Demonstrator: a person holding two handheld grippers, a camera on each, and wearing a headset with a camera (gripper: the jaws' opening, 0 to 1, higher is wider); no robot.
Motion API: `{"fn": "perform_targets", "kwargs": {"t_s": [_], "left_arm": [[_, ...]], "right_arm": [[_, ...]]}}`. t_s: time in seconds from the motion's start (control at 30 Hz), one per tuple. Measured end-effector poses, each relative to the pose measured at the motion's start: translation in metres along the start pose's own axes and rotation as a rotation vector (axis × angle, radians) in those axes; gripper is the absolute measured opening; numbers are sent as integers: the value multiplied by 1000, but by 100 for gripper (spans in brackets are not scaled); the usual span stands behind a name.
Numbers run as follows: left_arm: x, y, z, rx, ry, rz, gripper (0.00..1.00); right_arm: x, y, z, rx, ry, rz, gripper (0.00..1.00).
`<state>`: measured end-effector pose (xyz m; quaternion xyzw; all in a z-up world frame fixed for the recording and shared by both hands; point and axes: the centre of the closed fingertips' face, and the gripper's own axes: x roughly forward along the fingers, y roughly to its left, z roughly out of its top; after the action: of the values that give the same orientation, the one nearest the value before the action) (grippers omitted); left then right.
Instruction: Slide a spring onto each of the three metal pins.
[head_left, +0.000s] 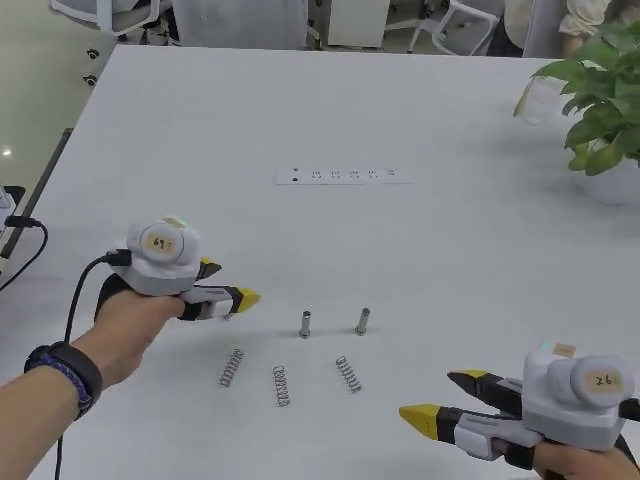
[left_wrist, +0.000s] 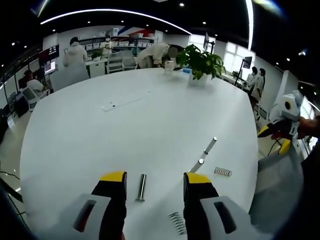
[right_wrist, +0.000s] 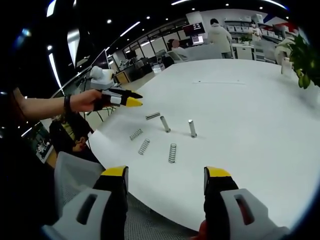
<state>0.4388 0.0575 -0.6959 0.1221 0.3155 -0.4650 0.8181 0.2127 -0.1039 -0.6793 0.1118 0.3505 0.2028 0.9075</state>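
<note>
The left hand-held gripper (head_left: 232, 283) and right hand-held gripper (head_left: 437, 395) have rounded white-grey bodies and black jaws tipped yellow. The right carries a round sticker (head_left: 603, 380) reading 26. A black cable (head_left: 85, 285) trails from the left, whose wrist wears a black wristband (head_left: 68, 368).

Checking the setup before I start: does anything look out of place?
One metal pin lies on its side just ahead of the left gripper; the other two pins stand upright.
</note>
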Motion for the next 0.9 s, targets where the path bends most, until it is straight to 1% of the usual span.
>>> {"fn": "perform_targets", "kwargs": {"t_s": [0.03, 0.07, 0.2, 0.33, 0.47, 0.57, 0.63, 0.73, 0.83, 0.9], "left_arm": [[2, 3, -2, 5, 14, 12, 37], [4, 3, -2, 9, 12, 11, 35], [14, 5, -8, 4, 40, 11, 34], [26, 7, -15, 0, 67, 14, 30], [36, 8, -20, -3, 88, 11, 28], [44, 11, -24, -2, 104, 19, 24], [48, 13, -26, -4, 111, 21, 22], [52, 13, -30, -22, 122, 24, 20], [56, 12, -35, -13, 138, 24, 17], [59, 14, -37, -15, 146, 29, 16]], "right_arm": [[0, 0, -1, 2, 2, -1, 60], [0, -1, -1, 2, 4, -2, 60], [-1, -2, -3, 10, 2, -8, 59], [-1, -4, -5, 13, 9, -11, 59], [-2, -4, -6, 19, 11, -14, 58], [-3, -4, -7, 21, 14, -15, 58], [-3, -4, -7, 21, 16, -15, 58], [-3, -4, -7, 24, 15, -15, 58], [-3, -4, -6, 24, 11, -15, 59], [-2, -4, -6, 23, 14, -15, 59]]}}
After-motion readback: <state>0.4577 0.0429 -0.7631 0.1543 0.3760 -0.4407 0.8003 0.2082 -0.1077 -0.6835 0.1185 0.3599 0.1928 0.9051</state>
